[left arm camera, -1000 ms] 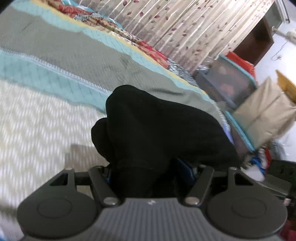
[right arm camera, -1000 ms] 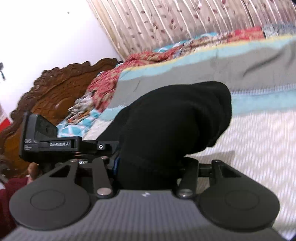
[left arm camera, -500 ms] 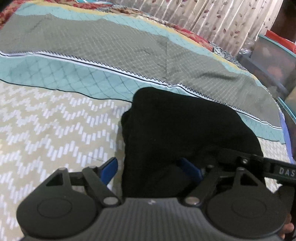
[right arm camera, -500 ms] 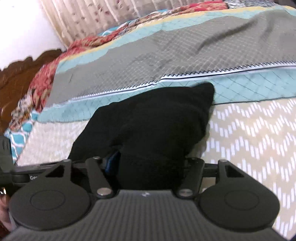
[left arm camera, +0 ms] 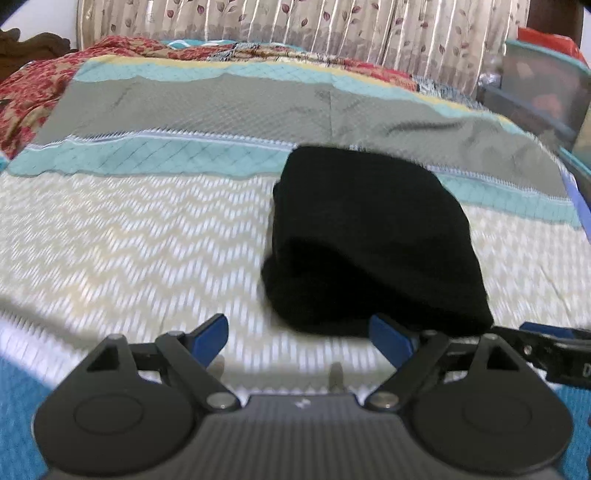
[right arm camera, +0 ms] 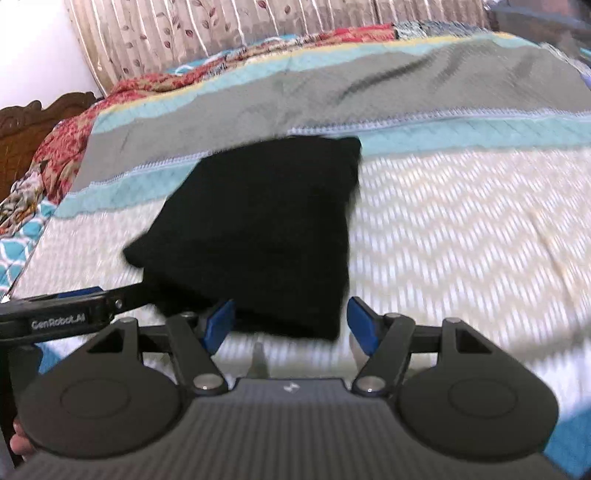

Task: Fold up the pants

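Left wrist: folded black pants (left arm camera: pixel 373 240) on chevron bedspread (left arm camera: pixel 129 229), leaf-print curtain (left arm camera: pixel 332 22), both claws wide.

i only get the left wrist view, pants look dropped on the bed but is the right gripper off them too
Observer: Yes. In the right wrist view the right gripper stands open; its jaws have just been opening, and the near edge of the black pants lies between the fingers, unpressed.
Operator: what's left of the bundle, my view cuts off there
Observer: A carved wooden headboard stands at that end of the bed.
Operator: does the bundle look square from that side
Observer: Roughly. Its far corner reaches the teal band of the quilt.
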A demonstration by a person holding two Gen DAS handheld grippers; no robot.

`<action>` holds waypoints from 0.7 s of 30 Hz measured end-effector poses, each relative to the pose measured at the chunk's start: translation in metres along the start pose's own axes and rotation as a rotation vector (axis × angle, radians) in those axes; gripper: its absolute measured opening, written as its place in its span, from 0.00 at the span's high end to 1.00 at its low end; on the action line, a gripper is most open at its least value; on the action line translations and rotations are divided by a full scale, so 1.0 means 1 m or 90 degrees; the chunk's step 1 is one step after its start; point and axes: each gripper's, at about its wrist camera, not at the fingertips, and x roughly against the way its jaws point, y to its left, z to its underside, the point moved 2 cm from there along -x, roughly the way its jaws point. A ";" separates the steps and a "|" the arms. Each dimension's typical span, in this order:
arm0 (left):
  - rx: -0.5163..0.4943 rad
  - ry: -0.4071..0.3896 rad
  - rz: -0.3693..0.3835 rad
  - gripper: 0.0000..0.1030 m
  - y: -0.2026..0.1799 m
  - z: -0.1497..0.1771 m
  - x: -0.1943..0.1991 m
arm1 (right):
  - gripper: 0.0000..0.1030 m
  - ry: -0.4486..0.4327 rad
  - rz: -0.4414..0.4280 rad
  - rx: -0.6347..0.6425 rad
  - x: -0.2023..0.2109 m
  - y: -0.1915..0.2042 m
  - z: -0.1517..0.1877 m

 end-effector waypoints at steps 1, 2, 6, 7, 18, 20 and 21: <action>-0.001 0.005 -0.005 0.15 -0.002 0.007 0.007 | 0.32 0.005 0.002 -0.005 0.006 0.002 0.007; -0.002 0.010 -0.010 0.13 -0.003 0.014 0.014 | 0.32 0.010 0.007 -0.012 0.012 0.004 0.015; -0.002 0.020 -0.025 0.05 -0.009 0.038 0.039 | 0.32 0.027 0.017 -0.047 0.037 0.004 0.044; -0.004 0.024 -0.027 0.05 -0.011 0.042 0.043 | 0.32 0.030 0.019 -0.059 0.042 0.003 0.051; -0.024 0.049 -0.026 0.00 -0.033 0.078 0.080 | 0.17 0.034 0.026 -0.138 0.089 0.002 0.102; -0.032 0.048 -0.025 0.00 -0.036 0.083 0.085 | 0.16 0.032 0.029 -0.143 0.094 0.002 0.108; -0.036 0.047 -0.025 0.00 -0.037 0.084 0.088 | 0.15 0.031 0.032 -0.146 0.096 0.003 0.111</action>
